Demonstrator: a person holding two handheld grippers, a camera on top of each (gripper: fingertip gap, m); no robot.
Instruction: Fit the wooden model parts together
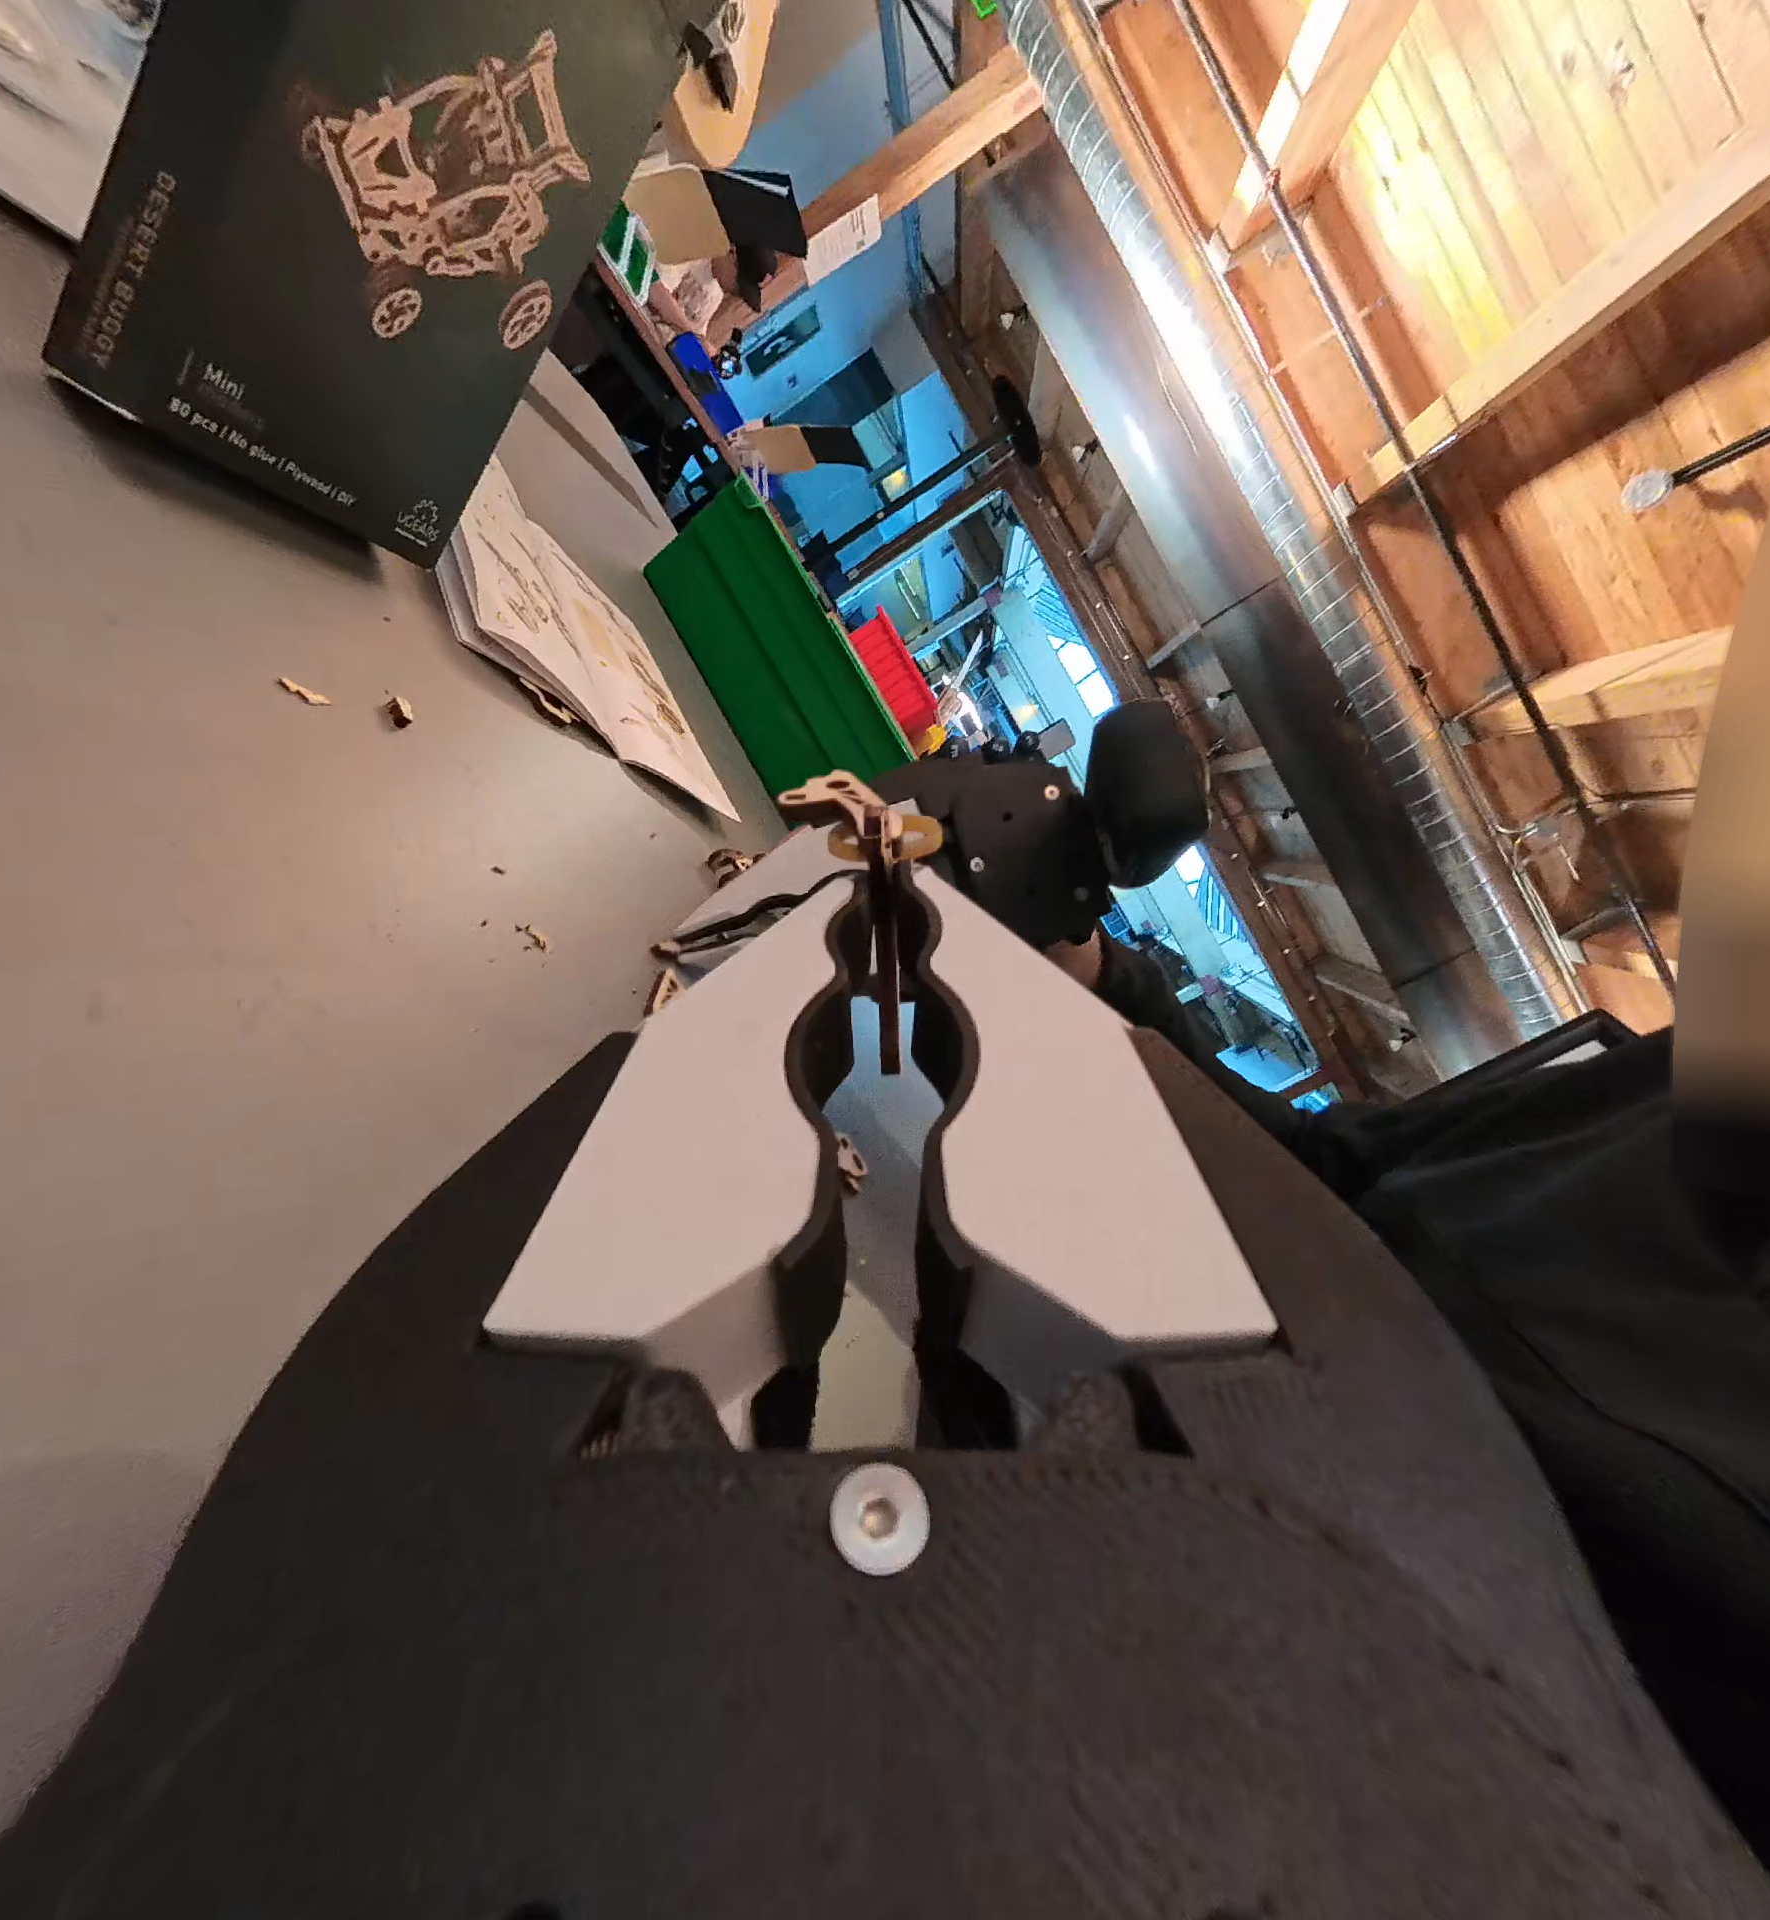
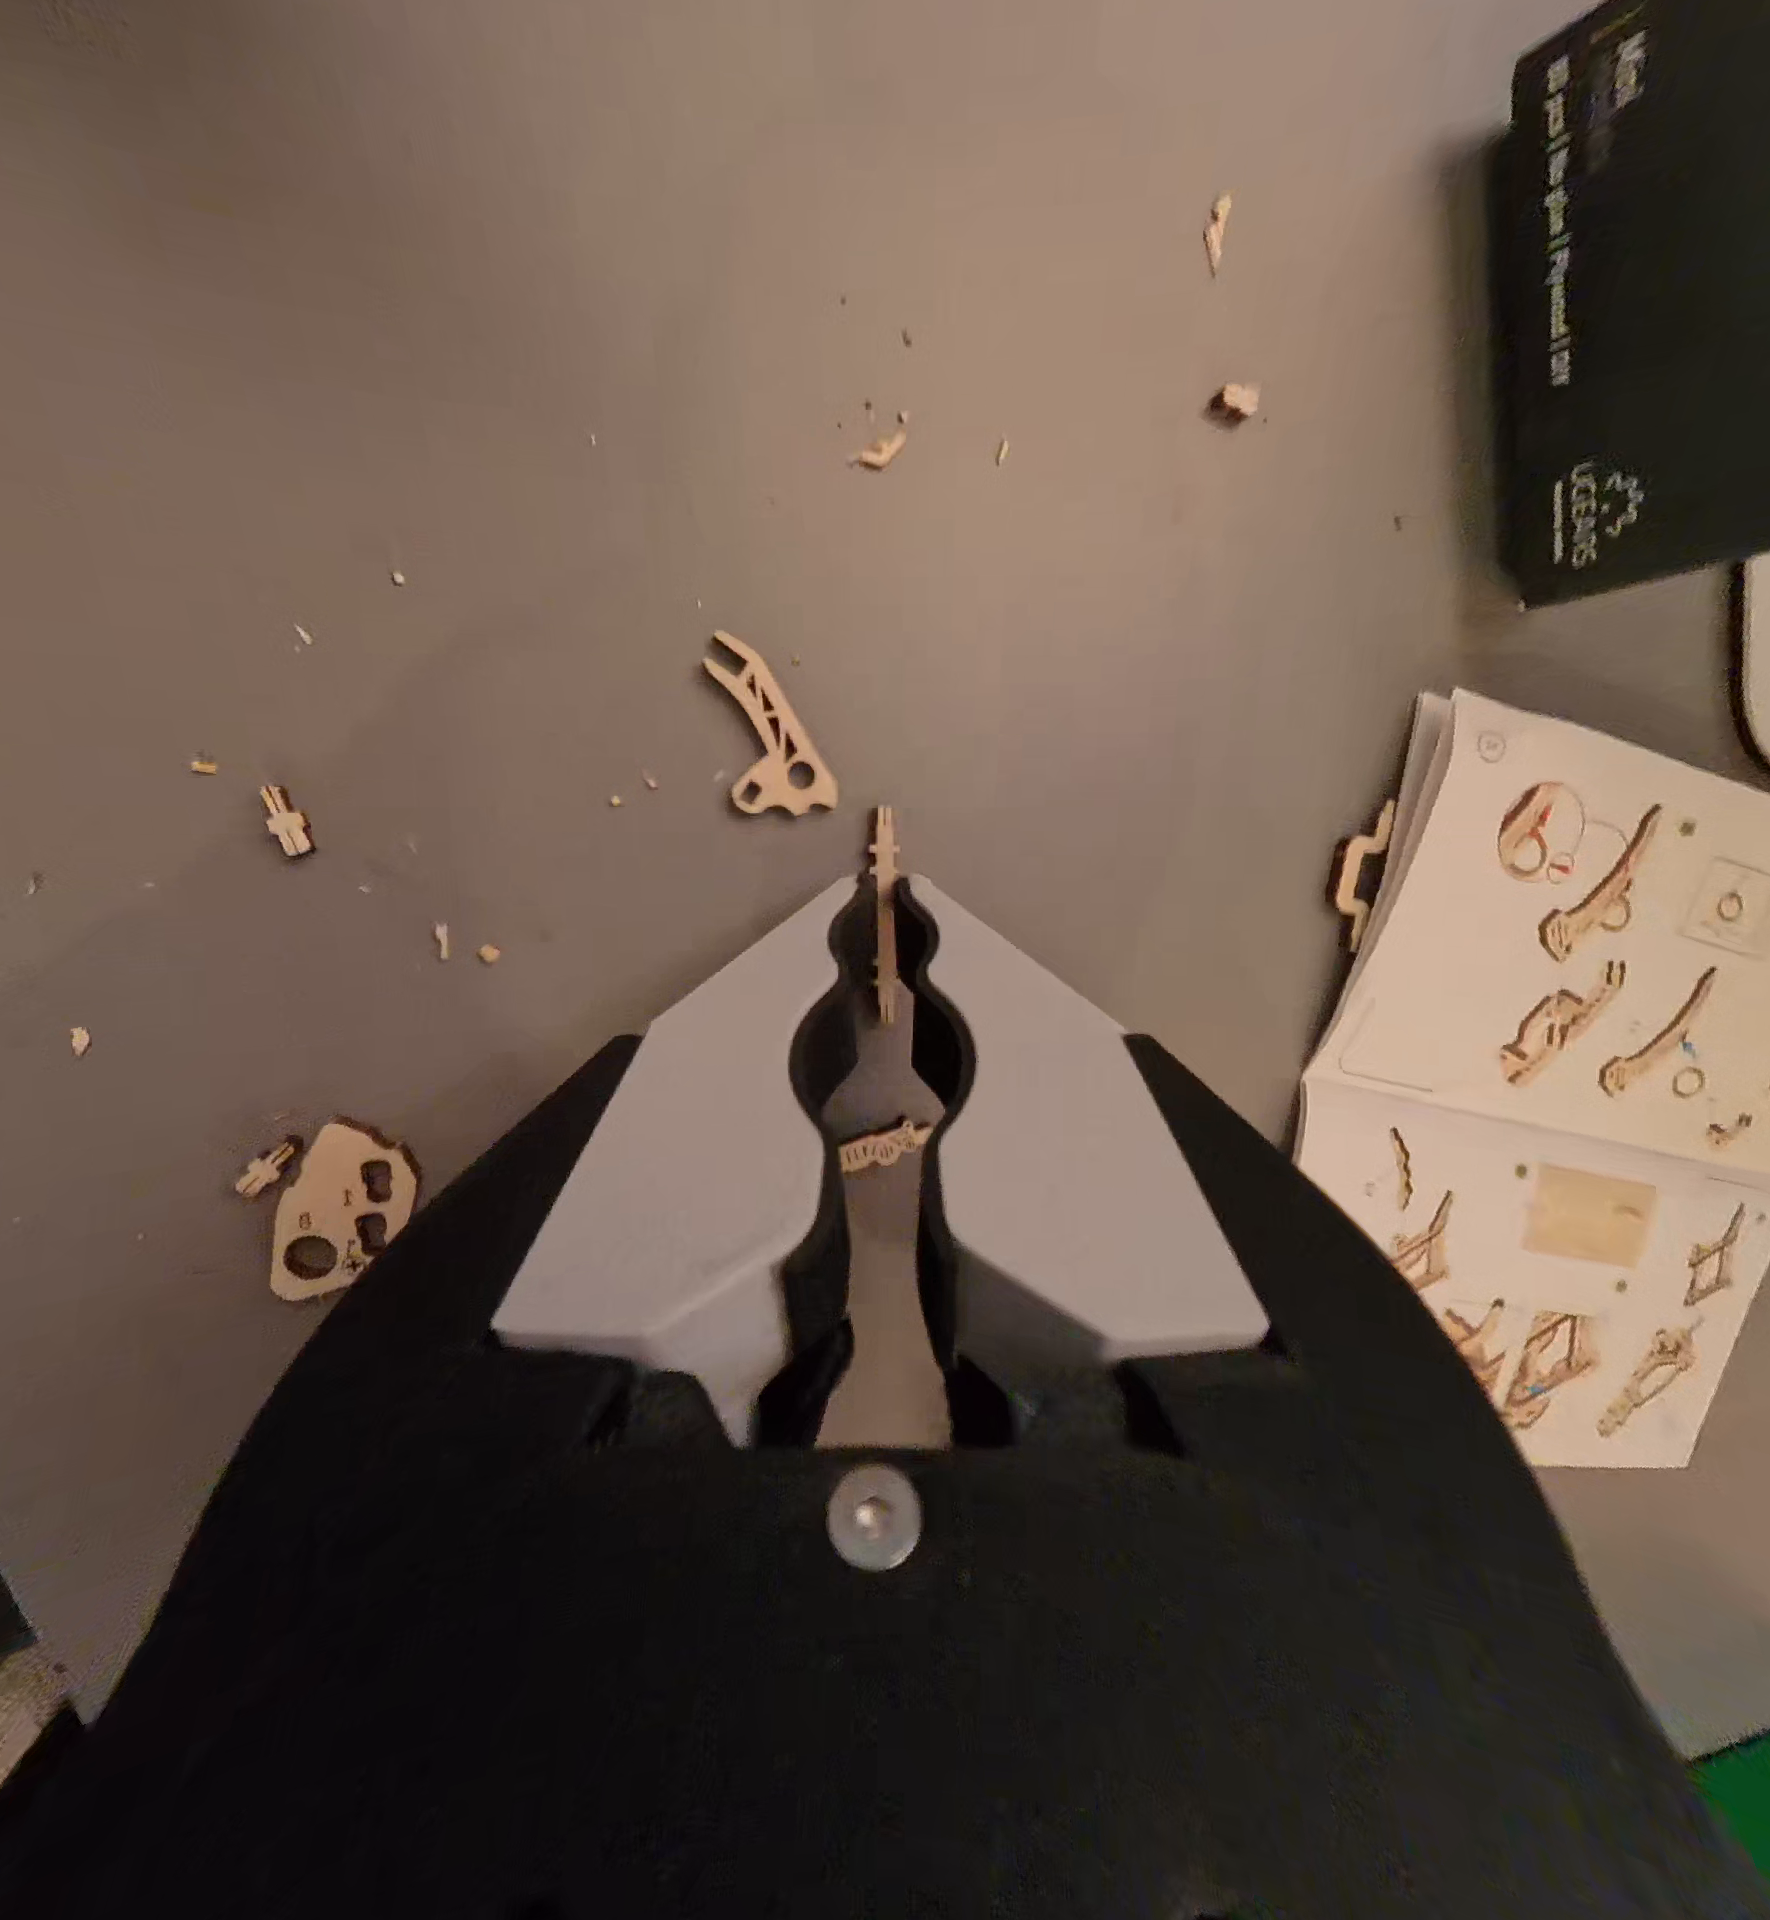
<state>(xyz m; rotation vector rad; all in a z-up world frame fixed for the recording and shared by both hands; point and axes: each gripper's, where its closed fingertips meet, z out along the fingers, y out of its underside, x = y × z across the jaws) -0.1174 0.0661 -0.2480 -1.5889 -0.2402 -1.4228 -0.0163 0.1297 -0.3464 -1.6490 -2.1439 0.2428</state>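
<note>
In the left wrist view my left gripper is shut on a thin dark wooden part seen edge-on. A small light wooden piece with a ring sits at its far end. The right gripper's black body shows close behind it. In the right wrist view my right gripper is shut on a thin light wooden strip, edge-on, held above the grey table. A curved wooden arm part lies on the table just beyond the tips.
A plywood offcut, small connectors and chips lie at the left. An open instruction booklet lies at the right, the dark kit box beyond it. A green bin stands past the table edge. Spacing between my two grippers at the tips: around 15 cm. To reach the plywood offcut in a straight line is about 11 cm for my right fingers, about 20 cm for my left.
</note>
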